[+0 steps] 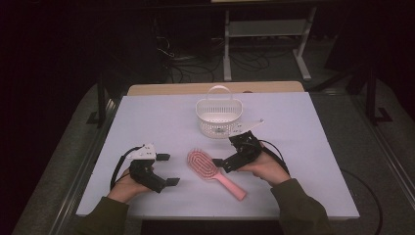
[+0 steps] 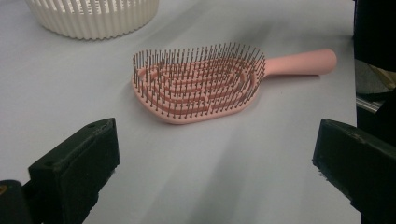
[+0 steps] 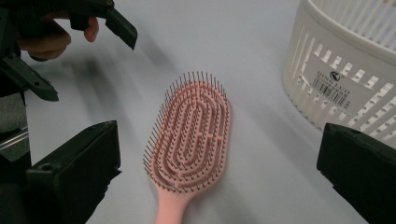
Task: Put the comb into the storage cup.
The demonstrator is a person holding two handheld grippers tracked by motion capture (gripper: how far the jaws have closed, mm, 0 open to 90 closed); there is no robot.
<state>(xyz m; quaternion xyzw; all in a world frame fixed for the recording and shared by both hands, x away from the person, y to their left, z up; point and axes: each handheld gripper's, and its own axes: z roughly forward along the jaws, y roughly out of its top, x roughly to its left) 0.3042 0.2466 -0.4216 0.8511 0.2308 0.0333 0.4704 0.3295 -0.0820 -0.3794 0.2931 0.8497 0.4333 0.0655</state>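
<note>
A pink hairbrush [image 1: 211, 171] lies bristles up on the pale table cover [image 1: 293, 147], its handle toward the near right. Behind it stands a white slatted basket [image 1: 219, 116] with a handle. My left gripper [image 1: 168, 169] rests open to the left of the brush head, nothing between its jaws. My right gripper [image 1: 226, 151] hovers open just right of the brush, above the handle end. The left gripper view looks at the brush [image 2: 201, 81] side-on between wide jaws [image 2: 215, 168], with the basket [image 2: 93, 18] beyond. The right gripper view has the brush [image 3: 191, 135] between its jaws.
The basket [image 3: 345, 79] carries a barcode label and stands close to the right gripper's far jaw. The left gripper [image 3: 77, 58] and a hand sit at the top left of the right gripper view. Cables and a white frame [image 1: 264, 29] lie on the floor beyond the table.
</note>
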